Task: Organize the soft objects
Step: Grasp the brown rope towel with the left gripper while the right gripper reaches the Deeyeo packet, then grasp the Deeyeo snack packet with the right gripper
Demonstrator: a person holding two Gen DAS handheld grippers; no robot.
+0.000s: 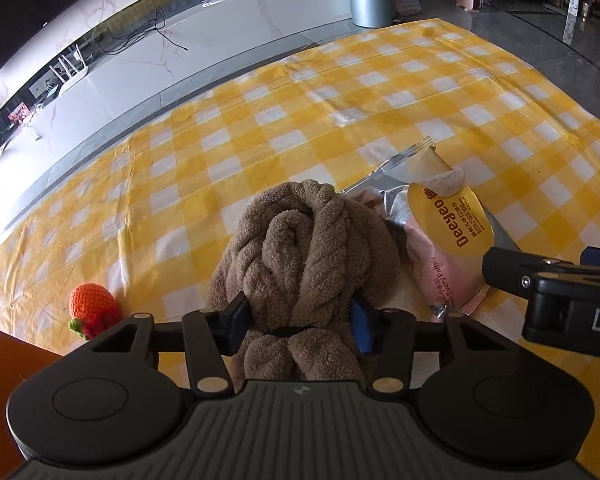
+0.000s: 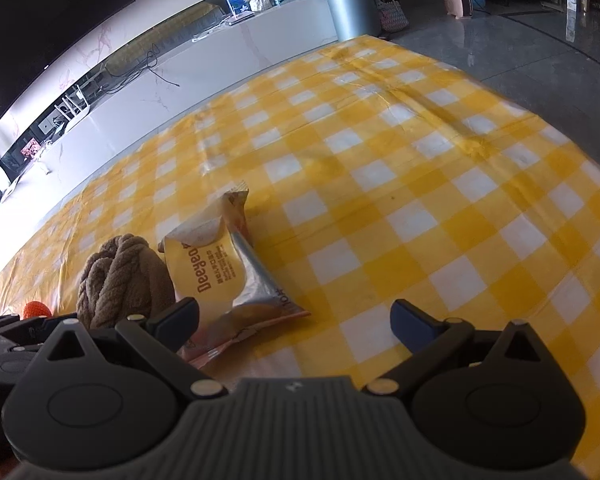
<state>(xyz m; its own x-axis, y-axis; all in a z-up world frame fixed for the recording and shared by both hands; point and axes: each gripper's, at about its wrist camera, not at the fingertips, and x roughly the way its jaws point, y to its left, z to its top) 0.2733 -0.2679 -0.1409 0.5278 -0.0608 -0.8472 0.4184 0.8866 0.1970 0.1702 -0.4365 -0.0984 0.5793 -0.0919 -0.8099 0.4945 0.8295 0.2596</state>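
Observation:
A brown twisted fleece towel (image 1: 300, 248) lies on the yellow checked tablecloth (image 1: 340, 100). My left gripper (image 1: 300, 320) is shut on the towel's near end, fingers pressing both sides. A Deeyeo tissue pack (image 1: 440, 232) lies against the towel's right side. In the right wrist view the towel (image 2: 120, 280) is at the left and the pack (image 2: 220, 276) is just ahead of my open, empty right gripper (image 2: 296, 320); its left finger (image 2: 176, 318) is next to the pack. A crocheted orange strawberry (image 1: 94, 308) lies left of the towel.
The right gripper's body (image 1: 560, 292) shows at the right edge of the left wrist view. A white TV cabinet (image 2: 180, 80) runs along the far side. A grey metal bin (image 2: 350, 6) stands on the tiled floor beyond the table.

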